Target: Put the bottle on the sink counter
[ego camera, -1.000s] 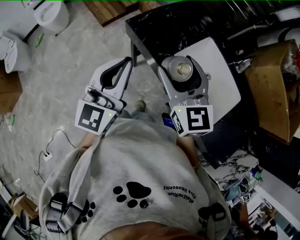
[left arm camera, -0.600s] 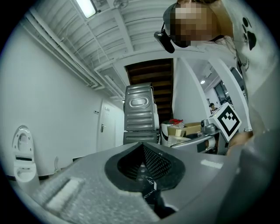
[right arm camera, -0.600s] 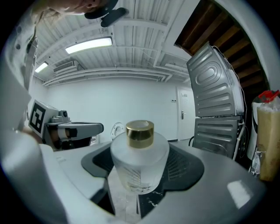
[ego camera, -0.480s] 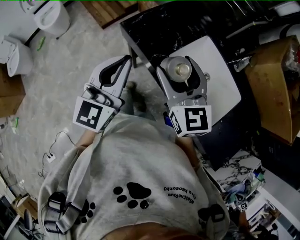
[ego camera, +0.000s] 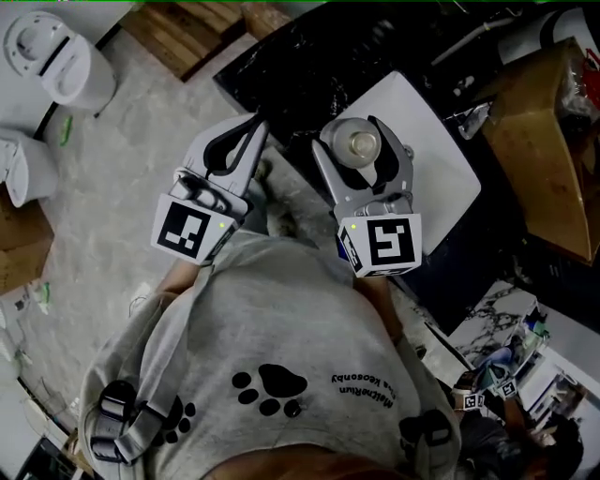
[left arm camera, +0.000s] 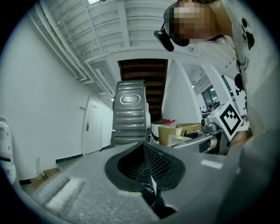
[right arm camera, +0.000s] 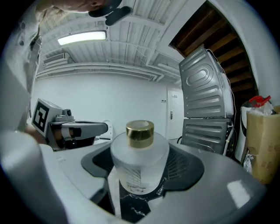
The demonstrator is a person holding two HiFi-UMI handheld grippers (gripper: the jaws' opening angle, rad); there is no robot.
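A frosted glass bottle [ego camera: 360, 145] with a gold cap stands upright between the jaws of my right gripper [ego camera: 362, 155], which is shut on its sides. In the right gripper view the bottle [right arm camera: 139, 159] fills the middle, both jaws of the right gripper [right arm camera: 140, 175] hugging it. Below it lies the black marble sink counter [ego camera: 300, 56] with a white rectangular basin [ego camera: 441, 164]. My left gripper [ego camera: 251, 127] hangs to the left over the floor, jaws shut with nothing between them. In its own view the left gripper [left arm camera: 148, 181] shows only its closed pads.
Two white toilets [ego camera: 56, 52] stand at the upper left on the grey floor. A wooden pallet [ego camera: 187, 28] lies beyond them. A cardboard box [ego camera: 548, 150] sits right of the basin. A grey washing machine [left arm camera: 130, 113] with its lid raised stands ahead.
Both grippers keep their hold and spacing. The floor and counter have slid right and down in the head view as the person shifts. The bottle stays gripped.
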